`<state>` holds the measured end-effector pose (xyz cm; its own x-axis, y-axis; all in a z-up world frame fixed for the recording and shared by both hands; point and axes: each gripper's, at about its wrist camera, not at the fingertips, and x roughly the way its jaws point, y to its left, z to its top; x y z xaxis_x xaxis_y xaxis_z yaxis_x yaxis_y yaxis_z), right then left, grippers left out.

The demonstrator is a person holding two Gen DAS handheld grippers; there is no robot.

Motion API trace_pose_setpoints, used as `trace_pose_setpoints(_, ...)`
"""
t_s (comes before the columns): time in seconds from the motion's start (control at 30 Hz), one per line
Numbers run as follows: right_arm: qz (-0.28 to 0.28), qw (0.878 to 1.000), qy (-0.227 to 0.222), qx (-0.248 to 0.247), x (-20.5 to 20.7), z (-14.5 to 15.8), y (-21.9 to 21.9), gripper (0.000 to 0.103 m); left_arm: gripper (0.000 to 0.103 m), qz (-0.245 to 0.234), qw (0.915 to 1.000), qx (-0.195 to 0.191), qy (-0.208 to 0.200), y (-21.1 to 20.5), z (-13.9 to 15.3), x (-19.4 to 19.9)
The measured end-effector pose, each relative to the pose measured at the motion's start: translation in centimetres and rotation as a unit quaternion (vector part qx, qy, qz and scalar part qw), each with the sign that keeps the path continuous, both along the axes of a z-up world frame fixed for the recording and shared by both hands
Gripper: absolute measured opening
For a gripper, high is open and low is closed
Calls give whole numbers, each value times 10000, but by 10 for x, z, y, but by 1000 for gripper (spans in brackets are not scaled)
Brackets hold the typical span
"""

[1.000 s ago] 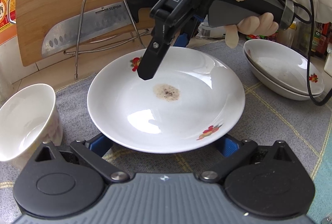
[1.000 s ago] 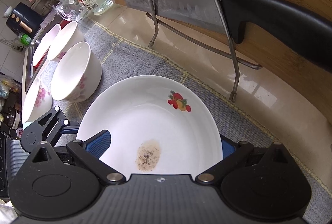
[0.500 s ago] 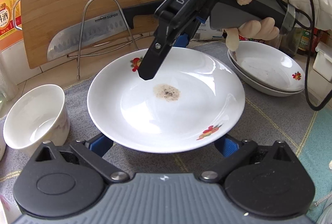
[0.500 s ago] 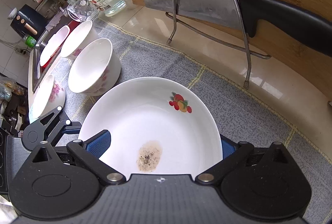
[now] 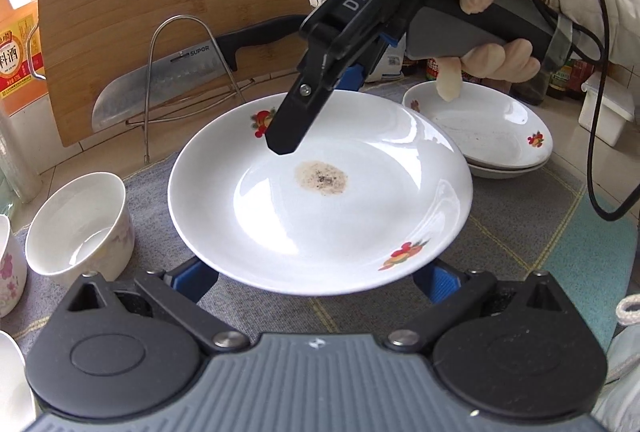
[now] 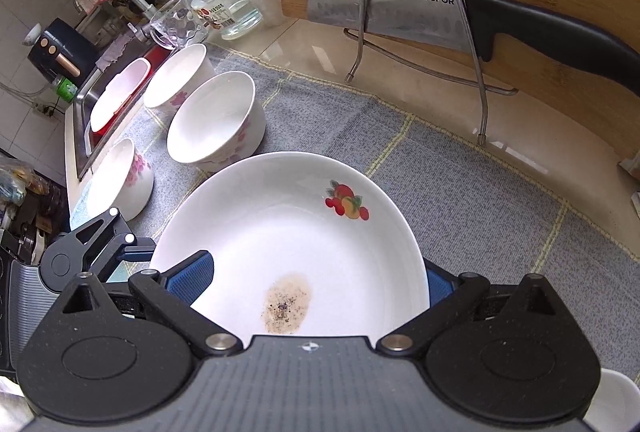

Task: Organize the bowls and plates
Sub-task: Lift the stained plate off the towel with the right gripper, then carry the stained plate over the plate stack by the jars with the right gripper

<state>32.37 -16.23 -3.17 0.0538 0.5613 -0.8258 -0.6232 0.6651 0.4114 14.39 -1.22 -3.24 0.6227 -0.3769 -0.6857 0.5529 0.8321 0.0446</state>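
Currently, reading left to right in your left wrist view: a rice-wine bottle (image 5: 16, 55) stands at the far left edge, and a white bowl with a pink floral print (image 5: 80, 228) sits on the grey mat (image 5: 520, 240) just left of the plate. Behind it, a bamboo cutting board (image 5: 172, 11) leans against the wall, with a SUPOR cleaver (image 5: 168, 79) resting in a wire rack (image 5: 180, 71) in front of it.

At centre, the white plate with fruit decals (image 5: 320, 207) carries a brown speckled stain in its well. Your left gripper (image 5: 320, 278) has its blue pads spread wide at either side of the plate's near rim; whether they press on the plate cannot be told. Your right gripper (image 5: 320, 99) reaches in from the upper right, held by your gloved hand (image 5: 492, 31). One black finger lies over the plate's far rim and a blue pad shows behind it; whether it has hold of the rim cannot be told.

To the right, stacked shallow dishes (image 5: 500, 135) of the same fruit pattern sit on the mat, just beside the plate.

In your right wrist view, three more floral bowls (image 6: 180, 75) stand near the sink (image 6: 80, 111) at left, the stained plate fills the centre between that gripper's widely spread pads, and the cleaver and rack stand at upper right.
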Motion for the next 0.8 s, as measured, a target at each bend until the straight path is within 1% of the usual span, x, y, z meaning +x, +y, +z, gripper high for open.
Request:
trace_pose_setpoints(0.37, -260, 9996, -94, 65, -24, 13, -24, 103, 102, -261, 9996, 5, 54, -15, 7, 0)
trace_pose_setpoints(0.47, -342, 9993, -122, 78, -29, 15, -33, 103, 102, -351, 9994, -55, 47, -20, 10, -2)
trace_pose_setpoints(0.8, -834, 9962, -232, 47, -43, 22, -76, 103, 102, -861, 9963, -58, -56, -51, 14, 10)
